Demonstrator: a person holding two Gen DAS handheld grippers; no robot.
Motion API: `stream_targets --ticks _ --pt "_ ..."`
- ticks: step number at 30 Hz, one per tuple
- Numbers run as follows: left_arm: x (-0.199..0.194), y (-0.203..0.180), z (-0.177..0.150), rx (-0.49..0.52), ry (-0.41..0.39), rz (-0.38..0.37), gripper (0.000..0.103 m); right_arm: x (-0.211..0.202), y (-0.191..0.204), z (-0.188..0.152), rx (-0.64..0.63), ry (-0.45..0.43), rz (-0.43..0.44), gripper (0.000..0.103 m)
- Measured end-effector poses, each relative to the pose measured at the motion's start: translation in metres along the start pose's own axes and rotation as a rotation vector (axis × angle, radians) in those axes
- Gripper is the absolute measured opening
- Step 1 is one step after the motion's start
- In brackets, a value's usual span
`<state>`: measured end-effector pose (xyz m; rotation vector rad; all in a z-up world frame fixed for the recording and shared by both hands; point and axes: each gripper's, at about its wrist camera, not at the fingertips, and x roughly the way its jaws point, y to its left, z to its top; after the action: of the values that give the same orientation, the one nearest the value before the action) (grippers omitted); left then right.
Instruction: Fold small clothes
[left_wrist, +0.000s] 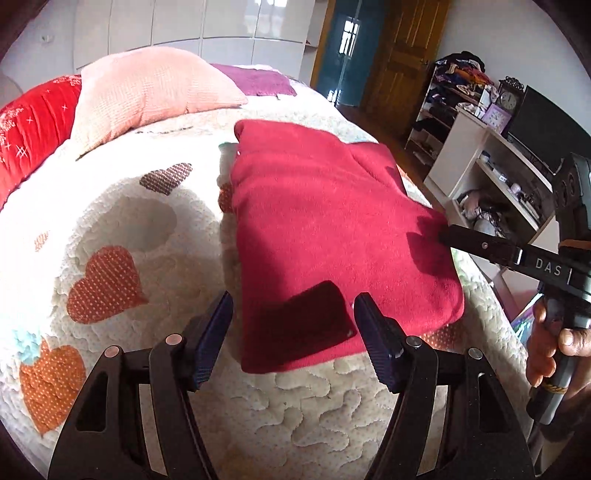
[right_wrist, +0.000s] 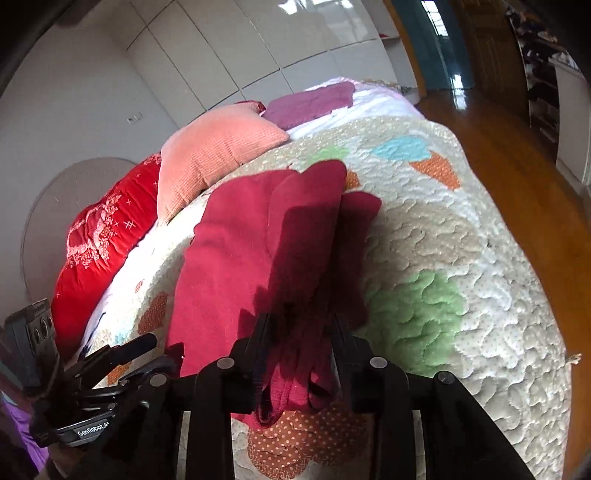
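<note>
A dark red fleece garment (left_wrist: 332, 229) lies folded on the quilted bed; it also shows in the right wrist view (right_wrist: 236, 258). My left gripper (left_wrist: 293, 314) is open and empty, its jaws wide apart just above the garment's near edge. My right gripper (right_wrist: 299, 332) is shut on a bunched fold of the garment's right edge, with cloth gathered between the jaws. In the left wrist view the right gripper (left_wrist: 443, 234) comes in from the right and meets the garment's right side.
The white quilt (left_wrist: 110, 206) has heart patches. A pink pillow (left_wrist: 147, 88), a red pillow (left_wrist: 33, 122) and a purple cloth (left_wrist: 258, 81) lie at the bed's head. The bed edge drops to a wood floor (right_wrist: 517, 166) on the right. Shelves (left_wrist: 491, 166) stand beside it.
</note>
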<state>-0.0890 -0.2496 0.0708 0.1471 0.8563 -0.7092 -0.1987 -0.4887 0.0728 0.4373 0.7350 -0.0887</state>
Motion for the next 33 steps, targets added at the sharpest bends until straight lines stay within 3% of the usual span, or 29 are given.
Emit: stream_targets --ticks 6,9,13,15,19,26,28,30,33 --pt "0.026 0.006 0.033 -0.060 0.010 0.039 0.068 0.019 0.020 0.032 -0.070 -0.049 0.013 0.031" --pt "0.047 0.008 0.038 -0.069 0.052 0.066 0.068 0.056 0.022 0.046 -0.120 0.006 -0.026 0.031" --pt "0.062 0.013 0.037 -0.096 0.073 0.054 0.072 0.106 0.006 0.056 -0.161 0.055 -0.147 0.032" --pt "0.065 0.013 0.036 -0.092 0.069 0.066 0.078 0.117 -0.011 0.058 -0.088 0.056 -0.116 0.042" --pt "0.068 0.014 0.036 -0.098 0.071 0.061 0.080 0.112 -0.013 0.062 -0.053 0.063 -0.098 0.043" --pt "0.065 0.015 0.034 -0.111 0.066 0.063 0.080 0.048 0.004 0.036 -0.053 0.025 -0.045 0.043" --pt "0.065 0.014 0.033 -0.119 0.066 0.064 0.080 0.056 0.004 0.022 -0.051 0.079 -0.040 0.043" --pt "0.065 0.013 0.033 -0.121 0.068 0.066 0.080 0.072 -0.002 0.009 -0.073 0.118 -0.093 0.043" --pt "0.063 0.011 0.031 -0.111 0.088 0.068 0.080 0.067 -0.007 0.007 -0.040 0.100 -0.059 0.043"
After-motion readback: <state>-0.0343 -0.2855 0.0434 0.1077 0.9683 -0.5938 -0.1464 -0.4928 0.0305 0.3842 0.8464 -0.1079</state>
